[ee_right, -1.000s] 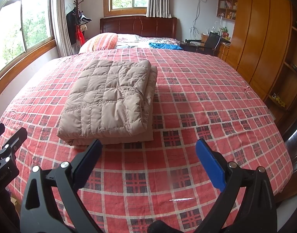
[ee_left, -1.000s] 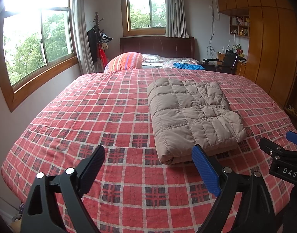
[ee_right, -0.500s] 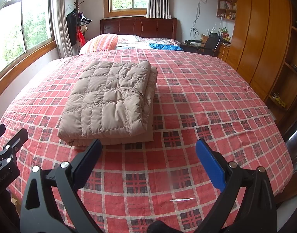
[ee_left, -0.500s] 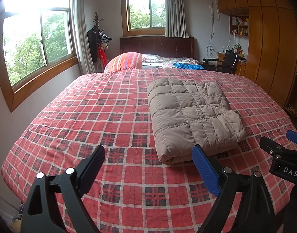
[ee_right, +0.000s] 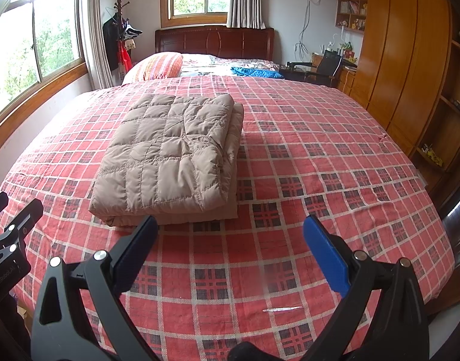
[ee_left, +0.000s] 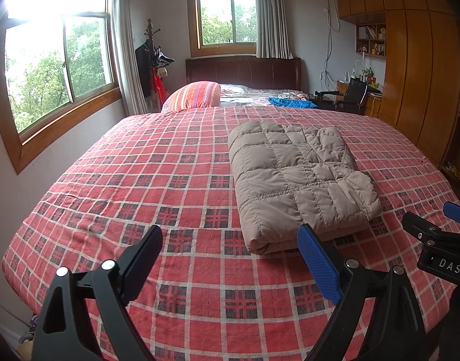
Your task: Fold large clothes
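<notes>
From your left wrist camera, your left claw hangs low over the near edge of a bed covered in red plaid, its two fingers spread wide apart and holding nothing. The beige quilted jacket lies folded into a thick rectangle on the bedspread, ahead and slightly to the right, its near corner just beyond the blue pad of the right-hand finger. At the right edge you can see part of your right claw. A striped pillow sits near the dark headboard, windows line the left wall, and a wooden wardrobe fills the right. From your right wrist camera, your right claw likewise stands spread wide and empty above the bed. The folded jacket rests ahead and to the left, its near edge just beyond the dark left-hand finger. Part of your left claw shows at the left edge.
</notes>
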Motion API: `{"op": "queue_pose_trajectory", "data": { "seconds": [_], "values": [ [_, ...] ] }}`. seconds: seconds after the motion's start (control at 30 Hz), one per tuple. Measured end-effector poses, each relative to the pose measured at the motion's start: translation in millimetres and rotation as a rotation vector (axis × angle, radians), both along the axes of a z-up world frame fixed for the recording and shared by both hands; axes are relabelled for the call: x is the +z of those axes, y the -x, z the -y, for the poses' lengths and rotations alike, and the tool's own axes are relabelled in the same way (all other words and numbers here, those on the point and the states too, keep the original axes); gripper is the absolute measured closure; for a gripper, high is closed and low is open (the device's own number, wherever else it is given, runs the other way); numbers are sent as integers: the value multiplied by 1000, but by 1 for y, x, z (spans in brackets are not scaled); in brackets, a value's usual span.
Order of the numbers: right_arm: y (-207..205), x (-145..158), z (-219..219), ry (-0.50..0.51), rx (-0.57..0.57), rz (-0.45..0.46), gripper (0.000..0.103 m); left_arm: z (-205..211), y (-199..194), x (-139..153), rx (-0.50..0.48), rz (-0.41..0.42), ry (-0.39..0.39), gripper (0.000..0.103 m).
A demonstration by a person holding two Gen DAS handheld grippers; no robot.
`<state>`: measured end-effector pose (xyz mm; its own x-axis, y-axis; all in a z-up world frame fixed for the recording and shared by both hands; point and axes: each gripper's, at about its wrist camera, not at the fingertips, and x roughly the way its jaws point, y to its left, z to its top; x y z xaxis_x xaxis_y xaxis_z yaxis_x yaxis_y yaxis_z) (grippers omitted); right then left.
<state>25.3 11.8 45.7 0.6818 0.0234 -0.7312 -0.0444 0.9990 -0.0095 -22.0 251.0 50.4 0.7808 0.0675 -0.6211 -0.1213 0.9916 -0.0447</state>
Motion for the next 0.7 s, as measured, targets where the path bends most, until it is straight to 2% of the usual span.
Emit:
{"op": "queue_pose_trajectory", "data": {
  "seconds": [0.7],
  "values": [
    [8,3,-7,1,-2,29,6,1,2,0,-1,2,-2,12]
  ]
}}
